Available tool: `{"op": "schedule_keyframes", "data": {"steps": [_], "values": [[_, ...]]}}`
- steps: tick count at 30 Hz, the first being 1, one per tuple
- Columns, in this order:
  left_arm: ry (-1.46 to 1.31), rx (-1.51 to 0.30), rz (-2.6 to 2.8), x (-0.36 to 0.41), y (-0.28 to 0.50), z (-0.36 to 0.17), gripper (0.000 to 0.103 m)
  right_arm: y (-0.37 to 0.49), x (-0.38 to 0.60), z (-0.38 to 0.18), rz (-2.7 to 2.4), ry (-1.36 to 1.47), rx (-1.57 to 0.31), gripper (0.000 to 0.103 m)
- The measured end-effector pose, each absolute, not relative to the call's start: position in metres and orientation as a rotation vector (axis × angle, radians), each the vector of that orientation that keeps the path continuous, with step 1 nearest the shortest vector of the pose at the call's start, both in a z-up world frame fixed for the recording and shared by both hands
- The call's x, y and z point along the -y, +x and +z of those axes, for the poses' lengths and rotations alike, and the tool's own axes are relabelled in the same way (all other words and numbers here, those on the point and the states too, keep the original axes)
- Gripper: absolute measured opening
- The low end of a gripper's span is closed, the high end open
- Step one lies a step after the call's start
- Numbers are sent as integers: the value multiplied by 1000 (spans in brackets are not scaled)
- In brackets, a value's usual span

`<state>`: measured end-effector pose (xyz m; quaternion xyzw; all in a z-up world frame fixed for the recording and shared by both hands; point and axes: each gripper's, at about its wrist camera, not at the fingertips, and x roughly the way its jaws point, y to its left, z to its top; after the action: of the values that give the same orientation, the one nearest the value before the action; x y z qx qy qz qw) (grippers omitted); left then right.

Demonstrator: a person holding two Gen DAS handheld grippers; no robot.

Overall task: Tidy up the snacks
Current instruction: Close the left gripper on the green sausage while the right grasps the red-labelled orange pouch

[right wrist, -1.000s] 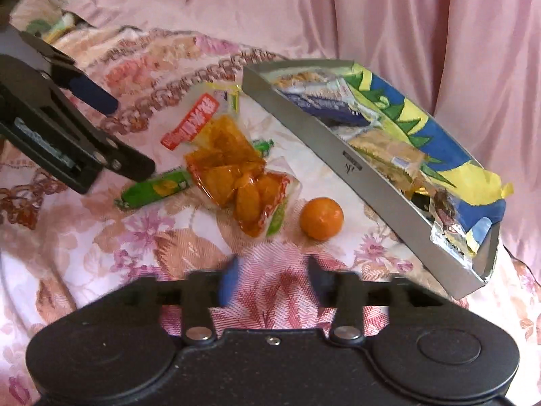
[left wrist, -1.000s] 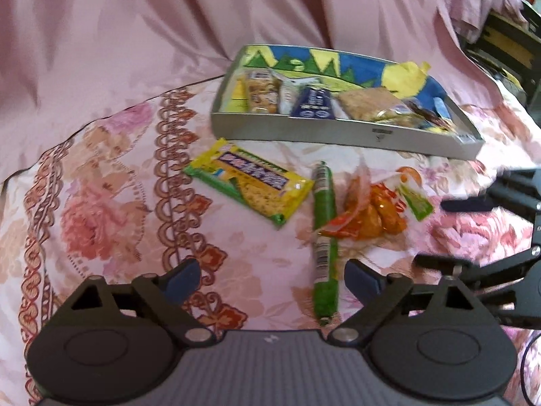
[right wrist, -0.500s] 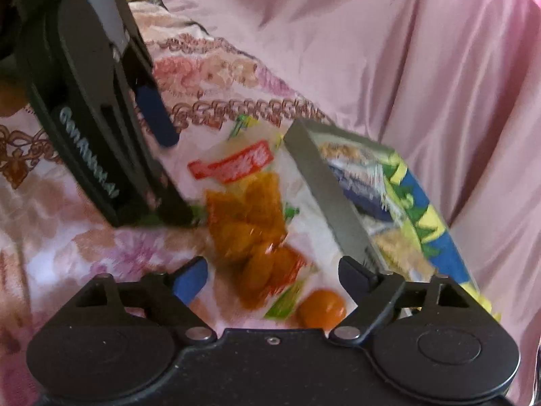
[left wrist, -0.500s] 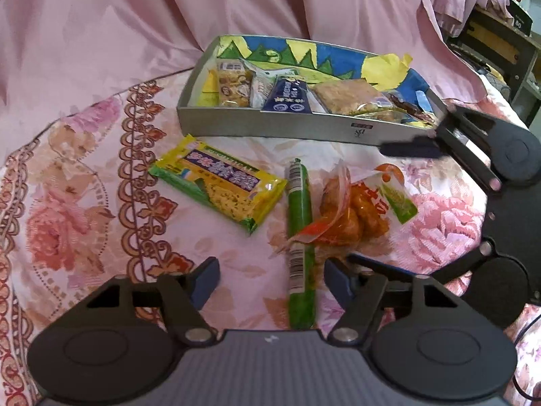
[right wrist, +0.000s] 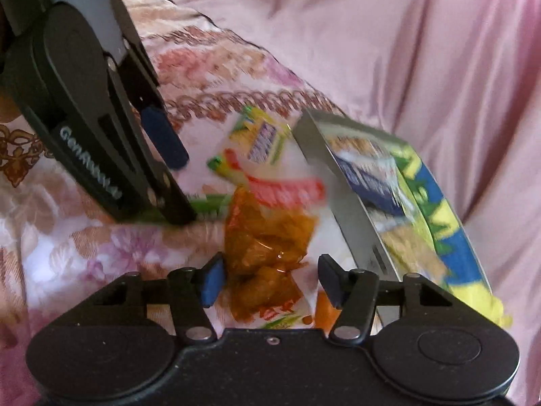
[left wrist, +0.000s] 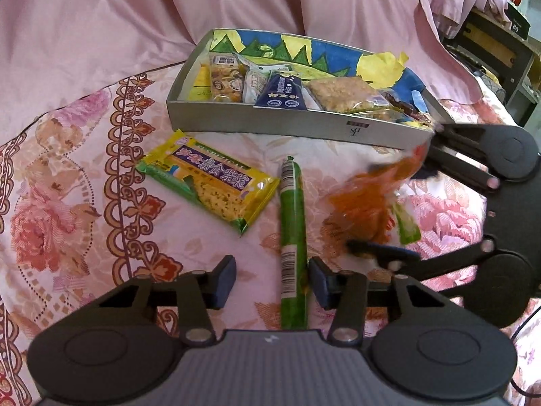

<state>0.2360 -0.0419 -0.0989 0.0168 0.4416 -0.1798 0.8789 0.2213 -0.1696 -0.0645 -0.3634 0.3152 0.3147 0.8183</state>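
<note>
Left tongs (left wrist: 272,279) closing around green sausage stick (left wrist: 292,237), right tongs (right wrist: 268,280) around orange snack bag (right wrist: 267,247).

Glossy plastic wrapper on the green sausage (left wrist: 292,237); satiny floral cloth (left wrist: 67,182) beneath.

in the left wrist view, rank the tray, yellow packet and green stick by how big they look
1. tray
2. yellow packet
3. green stick: longer than the packet but thin, and nearer the camera, so these two are uncertain.

A floral bedspread (left wrist: 67,182) lies under draped pink cloth (left wrist: 101,27), with dark wooden furniture (left wrist: 497,50) behind.
</note>
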Motion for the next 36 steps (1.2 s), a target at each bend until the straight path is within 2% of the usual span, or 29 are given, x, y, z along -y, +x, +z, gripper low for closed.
{"op": "schedule_keyframes", "data": {"steps": [1, 4, 8, 11, 13, 22, 25, 27, 30, 36], "values": [[34, -920, -379, 42, 236, -99, 50, 219, 173, -62, 668, -771, -692, 43], [35, -910, -395, 44, 236, -99, 50, 210, 175, -57, 638, -780, -765, 37], [73, -889, -408, 51, 238, -100, 40, 200, 177, -60, 610, -744, -795, 36], [84, -883, -414, 54, 239, -101, 33, 200, 177, -64, 598, -719, -773, 42], [84, -888, -419, 54, 241, -103, 32, 200, 176, -68, 599, -731, -743, 47], [82, -888, -432, 56, 246, -107, 29, 207, 175, -74, 630, -743, -654, 56], [75, -893, -430, 55, 246, -106, 28, 212, 179, -73, 633, -696, -659, 54], [74, -896, -429, 55, 247, -106, 27, 213, 179, -72, 622, -677, -662, 47], [62, -906, -439, 54, 246, -105, 20, 212, 178, -70, 597, -673, -671, 42], [52, -931, -438, 53, 246, -104, 19, 197, 185, -62, 551, -689, -722, 40]]}}
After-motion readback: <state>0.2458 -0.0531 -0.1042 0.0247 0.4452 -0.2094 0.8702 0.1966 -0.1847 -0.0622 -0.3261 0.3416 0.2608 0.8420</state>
